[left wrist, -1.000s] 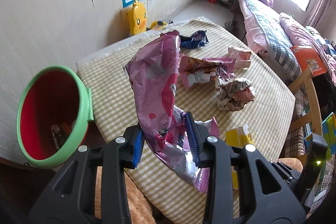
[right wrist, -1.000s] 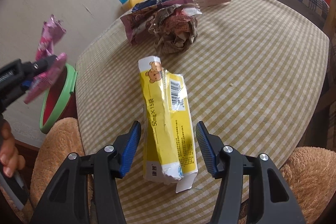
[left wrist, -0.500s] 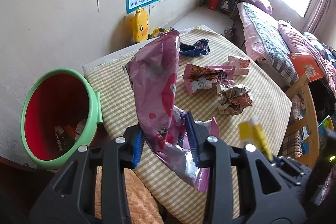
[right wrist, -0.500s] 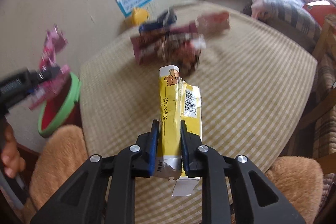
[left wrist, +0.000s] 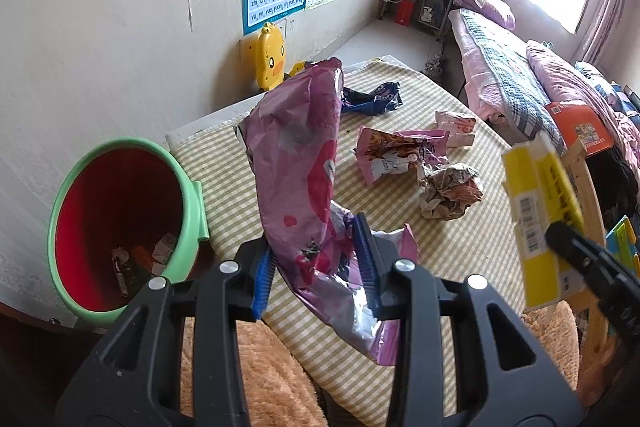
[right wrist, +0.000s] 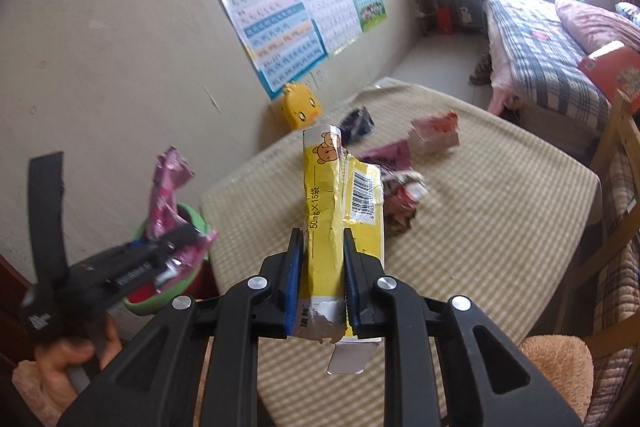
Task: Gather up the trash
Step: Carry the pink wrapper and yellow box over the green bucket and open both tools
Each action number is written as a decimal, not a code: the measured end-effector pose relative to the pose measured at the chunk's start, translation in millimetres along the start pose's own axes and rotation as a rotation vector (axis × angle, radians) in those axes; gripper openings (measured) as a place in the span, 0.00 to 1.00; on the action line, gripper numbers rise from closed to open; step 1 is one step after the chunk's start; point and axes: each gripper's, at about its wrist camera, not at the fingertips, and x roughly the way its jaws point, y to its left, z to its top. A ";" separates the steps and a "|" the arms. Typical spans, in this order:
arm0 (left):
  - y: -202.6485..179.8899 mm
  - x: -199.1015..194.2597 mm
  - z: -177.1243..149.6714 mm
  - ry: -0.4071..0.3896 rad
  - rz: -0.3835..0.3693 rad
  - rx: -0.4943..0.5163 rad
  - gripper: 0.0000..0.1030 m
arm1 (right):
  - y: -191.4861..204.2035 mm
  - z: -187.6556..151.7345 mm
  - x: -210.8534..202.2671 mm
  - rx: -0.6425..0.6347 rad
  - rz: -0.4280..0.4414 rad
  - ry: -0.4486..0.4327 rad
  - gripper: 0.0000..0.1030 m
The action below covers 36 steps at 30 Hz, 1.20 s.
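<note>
My left gripper [left wrist: 314, 259] is shut on a large pink foil wrapper [left wrist: 300, 163] and holds it upright above the near table edge, right of the green bin with a red inside [left wrist: 120, 223]. My right gripper [right wrist: 322, 275] is shut on a flattened yellow box [right wrist: 332, 211] and holds it in the air over the table; the box also shows in the left wrist view [left wrist: 536, 211]. A crumpled paper ball [left wrist: 450, 191], a pink snack bag [left wrist: 396, 155], a small pink packet [left wrist: 456, 123] and a dark blue wrapper [left wrist: 372, 99] lie on the checked tablecloth [left wrist: 460, 247].
The bin holds several scraps at its bottom and stands on the floor against the wall. A yellow duck toy [left wrist: 270, 55] sits at the table's far edge. A bed [left wrist: 520, 83] is on the right, a wooden chair [left wrist: 588, 179] beside the table, and a furry orange cushion [left wrist: 256, 367] below.
My right gripper closed on the yellow box and lifted it off the table. My left gripper rose slightly with the pink wrapper, staying beside the bin.
</note>
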 end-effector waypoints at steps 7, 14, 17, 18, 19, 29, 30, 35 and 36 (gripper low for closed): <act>12.6 -10.4 1.0 -0.028 0.011 -0.004 0.34 | 20.3 9.6 -5.1 -0.023 0.030 -0.033 0.18; 29.6 -18.8 2.2 -0.051 0.028 -0.023 0.34 | 44.3 15.2 -5.5 -0.055 0.065 -0.047 0.18; 37.0 -20.7 1.1 -0.058 0.040 -0.026 0.34 | 54.7 16.0 -3.7 -0.075 0.075 -0.046 0.18; 39.9 -21.0 0.7 -0.059 0.046 -0.029 0.34 | 58.8 16.4 -2.6 -0.083 0.080 -0.046 0.18; 41.8 -21.9 -0.3 -0.060 0.050 -0.031 0.34 | 62.0 16.1 -2.1 -0.090 0.084 -0.046 0.18; 70.6 -25.9 -5.2 -0.063 0.077 -0.079 0.34 | 93.6 14.0 12.8 -0.149 0.131 -0.011 0.18; 72.3 -26.0 -5.6 -0.063 0.078 -0.083 0.34 | 95.7 13.4 14.1 -0.152 0.135 -0.007 0.18; 87.6 -26.3 -8.6 -0.062 0.086 -0.111 0.34 | 114.1 8.8 23.8 -0.193 0.150 0.018 0.18; 90.3 -25.9 -8.8 -0.061 0.087 -0.117 0.34 | 118.5 8.0 25.2 -0.204 0.151 0.020 0.18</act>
